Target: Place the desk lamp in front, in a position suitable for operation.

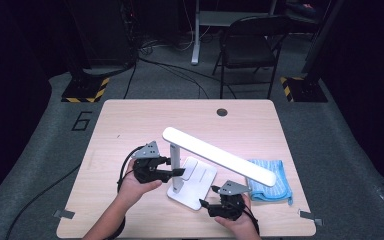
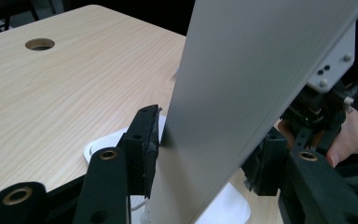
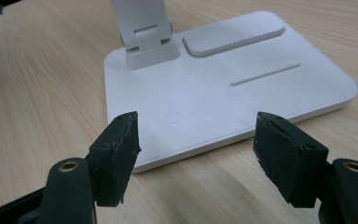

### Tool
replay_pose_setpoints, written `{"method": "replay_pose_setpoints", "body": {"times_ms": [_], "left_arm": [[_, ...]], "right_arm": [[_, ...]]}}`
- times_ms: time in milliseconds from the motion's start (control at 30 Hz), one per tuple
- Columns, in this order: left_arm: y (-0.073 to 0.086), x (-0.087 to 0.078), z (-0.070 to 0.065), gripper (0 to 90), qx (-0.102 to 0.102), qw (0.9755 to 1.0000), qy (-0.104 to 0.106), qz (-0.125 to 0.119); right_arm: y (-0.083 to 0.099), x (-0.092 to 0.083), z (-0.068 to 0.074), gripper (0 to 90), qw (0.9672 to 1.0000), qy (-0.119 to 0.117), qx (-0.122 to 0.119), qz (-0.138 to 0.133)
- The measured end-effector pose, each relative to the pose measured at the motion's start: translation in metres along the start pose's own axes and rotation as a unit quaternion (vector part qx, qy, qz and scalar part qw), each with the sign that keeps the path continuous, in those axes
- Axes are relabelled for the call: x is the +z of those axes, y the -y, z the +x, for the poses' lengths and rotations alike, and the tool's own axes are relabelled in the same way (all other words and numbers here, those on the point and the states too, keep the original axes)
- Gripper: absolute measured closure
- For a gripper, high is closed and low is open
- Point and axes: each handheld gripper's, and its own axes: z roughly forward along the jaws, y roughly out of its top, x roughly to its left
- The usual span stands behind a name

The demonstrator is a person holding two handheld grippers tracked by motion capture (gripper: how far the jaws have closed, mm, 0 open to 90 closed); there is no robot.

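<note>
Near the front edge of a pale wooden bench (image 1: 130, 120) stands a white desk lamp (image 1: 190, 175), the landmark for everything else. Its flat base (image 3: 242, 93) lies on the wood, a narrow upright post (image 2: 228, 102) rises from the base's left end, and a long light bar (image 1: 220, 156) slants from the post top down toward the right.

The left tool (image 1: 176, 166), held in the person's left hand (image 1: 136, 186), comes in from the left of the lamp, and its black pads are pressed against both faces of the post, gripping it. The right tool (image 3: 196, 140) sits in front of the lamp base with its jaws spread wide and nothing between them; they frame the base's near edge without touching it.

The lamp looks like light, rigid, smooth plastic, so it would probably slide in a loose grip. The thin post and its hinge at the base seem the weak points. The post offers flat faces for a hold; the base edge is thin but sturdy, and likely carries most of the weight.

A folded blue cloth (image 1: 272, 182) lies just right of the lamp, partly under the bar's tip. Beyond the lamp, the bench has a round cable hole (image 1: 222, 111). Behind it, on grey carpet, stand a dark folding chair (image 1: 247, 47) and trailing cables in a dim room.
</note>
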Motion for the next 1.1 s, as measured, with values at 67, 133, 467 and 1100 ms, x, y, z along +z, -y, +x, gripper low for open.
{"method": "replay_pose_setpoints", "body": {"times_ms": [67,133,467,1100], "left_arm": [[0.000,-0.001,0.000,50.8,-0.001,1.0000,0.000,-0.002],[0.000,-0.001,0.000,50.2,-0.004,1.0000,0.001,-0.001],[0.002,0.003,0.003,47.5,-0.006,1.0000,0.000,0.000],[0.002,0.007,0.004,47.7,-0.010,0.9999,0.012,-0.001]], "right_arm": [[0.001,0.005,0.002,29.0,0.9999,0.000,-0.010,0.008],[0.001,0.006,0.002,28.2,0.9999,0.001,-0.011,0.009],[0.001,0.013,0.009,22.5,0.9991,0.008,-0.024,0.034],[-0.003,0.022,0.019,16.1,0.9972,0.013,-0.031,0.066]]}}
